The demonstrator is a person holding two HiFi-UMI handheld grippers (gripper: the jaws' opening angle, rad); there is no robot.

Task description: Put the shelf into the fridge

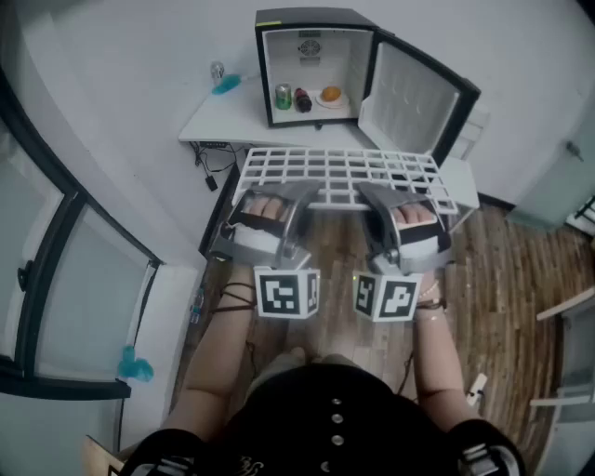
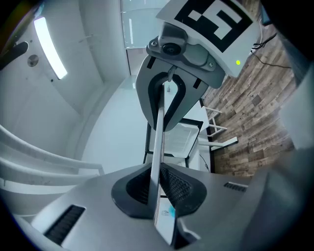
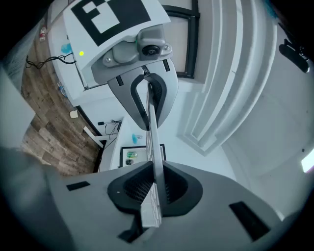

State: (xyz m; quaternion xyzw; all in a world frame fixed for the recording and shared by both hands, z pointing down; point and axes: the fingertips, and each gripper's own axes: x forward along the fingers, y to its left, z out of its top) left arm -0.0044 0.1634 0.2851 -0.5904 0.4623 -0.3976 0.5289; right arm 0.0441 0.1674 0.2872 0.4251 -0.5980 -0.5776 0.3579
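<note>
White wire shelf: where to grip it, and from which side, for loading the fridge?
Grip the white wire grid shelf by its near long edge, coming from the side opposite the black mini fridge. It is flat, thin and level, so that edge slips between the jaws and the far edge leads in. The left claw and right claw hold it so, spaced apart.

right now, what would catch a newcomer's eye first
A white wire shelf hangs in mid-air, its near edge clamped by the left hand-held gripper and the right hand-held gripper. Beyond it a small black fridge stands open on a white table, a can and an orange inside.
</note>
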